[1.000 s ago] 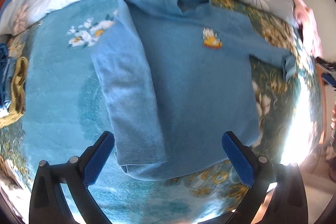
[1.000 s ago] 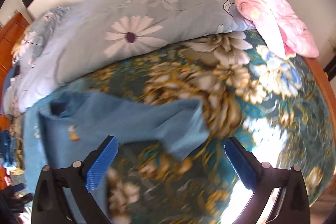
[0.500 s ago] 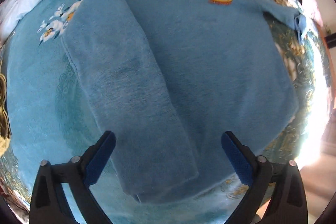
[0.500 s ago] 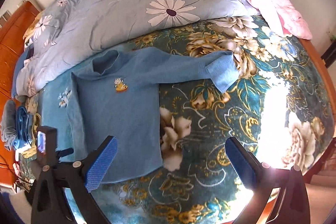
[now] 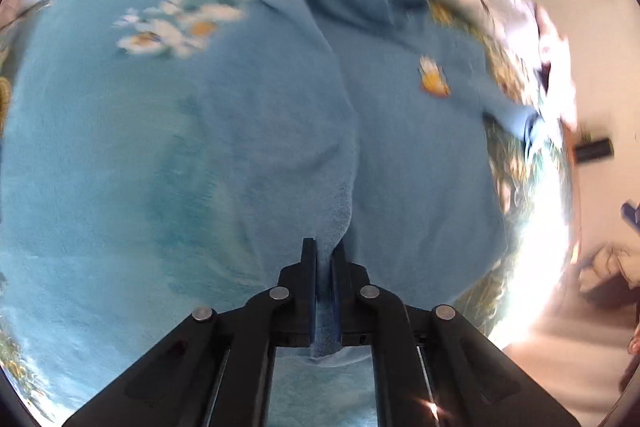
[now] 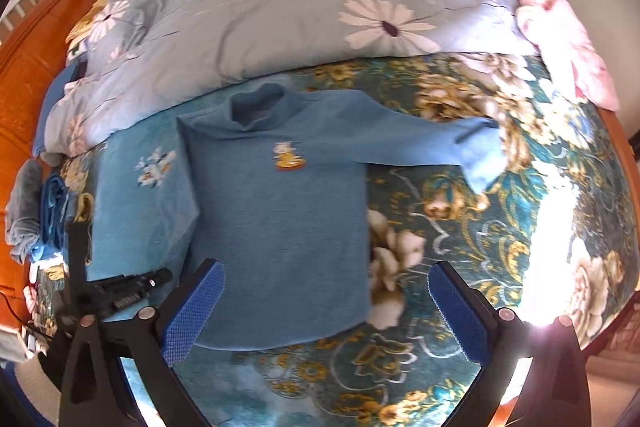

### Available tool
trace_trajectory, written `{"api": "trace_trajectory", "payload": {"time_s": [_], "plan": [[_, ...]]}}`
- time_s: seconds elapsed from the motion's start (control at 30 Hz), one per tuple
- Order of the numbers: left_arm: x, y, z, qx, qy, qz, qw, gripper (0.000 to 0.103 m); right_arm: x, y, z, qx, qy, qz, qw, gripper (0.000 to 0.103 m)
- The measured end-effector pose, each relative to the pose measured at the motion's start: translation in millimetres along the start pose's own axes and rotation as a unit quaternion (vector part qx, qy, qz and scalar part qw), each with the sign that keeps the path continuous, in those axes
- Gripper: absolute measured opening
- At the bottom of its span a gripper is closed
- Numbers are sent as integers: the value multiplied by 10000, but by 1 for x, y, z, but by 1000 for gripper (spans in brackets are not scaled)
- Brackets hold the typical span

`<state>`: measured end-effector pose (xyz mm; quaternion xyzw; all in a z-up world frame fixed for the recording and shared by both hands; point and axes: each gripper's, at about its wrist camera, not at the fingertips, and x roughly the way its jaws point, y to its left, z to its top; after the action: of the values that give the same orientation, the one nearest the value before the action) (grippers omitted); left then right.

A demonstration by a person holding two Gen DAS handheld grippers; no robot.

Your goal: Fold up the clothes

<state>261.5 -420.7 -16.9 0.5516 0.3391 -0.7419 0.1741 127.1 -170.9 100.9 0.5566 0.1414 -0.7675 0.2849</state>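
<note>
A blue sweater with a small yellow duck patch lies flat on the floral bedspread, neck toward the duvet. Its left sleeve is folded down along the body; its right sleeve stretches out to the right. My left gripper is shut on the cuff end of the folded sleeve near the hem. It also shows in the right wrist view at the sweater's lower left. My right gripper is open and empty, above the sweater's hem.
A light blue daisy duvet is bunched along the far side. A pink garment lies at the far right. Folded clothes are stacked at the left by the orange headboard. The bed's front edge is close below.
My left gripper has dropped to the sleeve end and closed on it. My right gripper has moved left, above the sweater's hem, and stayed open.
</note>
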Motion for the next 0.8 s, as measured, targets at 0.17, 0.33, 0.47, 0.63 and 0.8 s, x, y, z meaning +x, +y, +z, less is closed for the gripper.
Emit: {"api": "trace_trajectory", "payload": {"time_s": [0.17,0.33,0.47,0.63,0.8], "plan": [[-38,61,34,-114,-494,660,9965,6,8,20,0,-155,98,81,9998,103],[-47,111,64,-430,-646,1279,9887,6,12,24,-2,-159,208,76,9996,103],[-49,142,82,-590,-624,1652,9825,6,16,24,-2,-85,280,44,9996,103],[-51,182,105,-789,-595,2114,9724,7,22,25,-2,13,355,14,9994,103],[-45,208,124,-906,-522,2371,9658,9,28,25,-1,68,423,-29,9991,103]]}}
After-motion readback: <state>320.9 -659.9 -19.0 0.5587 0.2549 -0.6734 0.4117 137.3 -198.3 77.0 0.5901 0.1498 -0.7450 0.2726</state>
